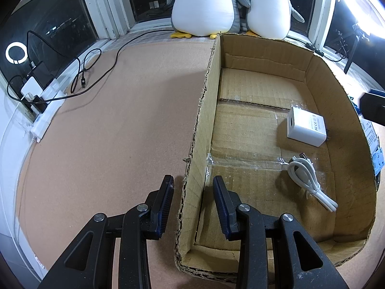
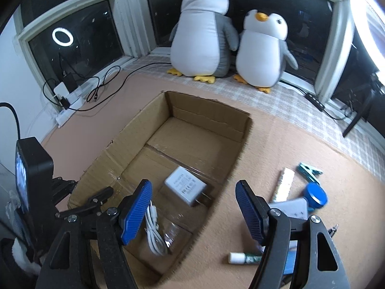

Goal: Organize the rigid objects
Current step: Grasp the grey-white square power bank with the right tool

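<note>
white charger (image 1: 306, 125) | side label: "FC" and "CE" marks | other print unreadable

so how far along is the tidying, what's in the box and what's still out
Done: a white charger and a coiled white cable lie inside the cardboard box. In hand: nothing carried; the left gripper is shut on the box's wall, the right gripper is open and empty. Left on the mat: a teal clip, blue cap, glue stick and a ruler-like strip.

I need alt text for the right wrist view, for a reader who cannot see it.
An open claw hangs over a cardboard box holding a white charger and a white cable. Small items, including a blue cap, lie on the table beside the box.
</note>
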Available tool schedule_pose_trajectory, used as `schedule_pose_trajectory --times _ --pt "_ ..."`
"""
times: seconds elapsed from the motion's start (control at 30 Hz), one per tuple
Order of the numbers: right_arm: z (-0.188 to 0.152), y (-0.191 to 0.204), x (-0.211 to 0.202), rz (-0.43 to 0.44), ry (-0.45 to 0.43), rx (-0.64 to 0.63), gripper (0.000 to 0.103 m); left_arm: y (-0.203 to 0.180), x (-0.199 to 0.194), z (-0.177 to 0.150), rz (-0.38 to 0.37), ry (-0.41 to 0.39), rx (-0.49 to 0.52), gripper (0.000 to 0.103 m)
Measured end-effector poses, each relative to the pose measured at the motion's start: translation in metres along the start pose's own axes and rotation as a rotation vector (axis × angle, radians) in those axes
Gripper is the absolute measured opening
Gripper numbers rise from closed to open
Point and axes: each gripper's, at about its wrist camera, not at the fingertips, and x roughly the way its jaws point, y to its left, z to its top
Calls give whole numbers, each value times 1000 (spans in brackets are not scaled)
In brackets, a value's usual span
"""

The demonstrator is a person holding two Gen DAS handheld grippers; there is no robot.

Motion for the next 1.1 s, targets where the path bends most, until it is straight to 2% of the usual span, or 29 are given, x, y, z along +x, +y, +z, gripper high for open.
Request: schedule_pose_trajectory --times 0.27,0.5,0.87,1.0,1.1 --pt "-24 -60 -30 15 -26 119 68 -1 0 -1 3 -1 4 37" --pt "-40 -104 -20 12 37 170 68 0 -1 -1 2 -2 3 37" --pt "-33 -122 15 44 113 157 68 2 -1 1 -1 1 -1 37" --pt "-31 -115 25 30 145 119 68 3 0 1 -2 2 -4 37" --pt "-30 -107 28 5 159 78 73 3 0 1 -3 2 -6 37"
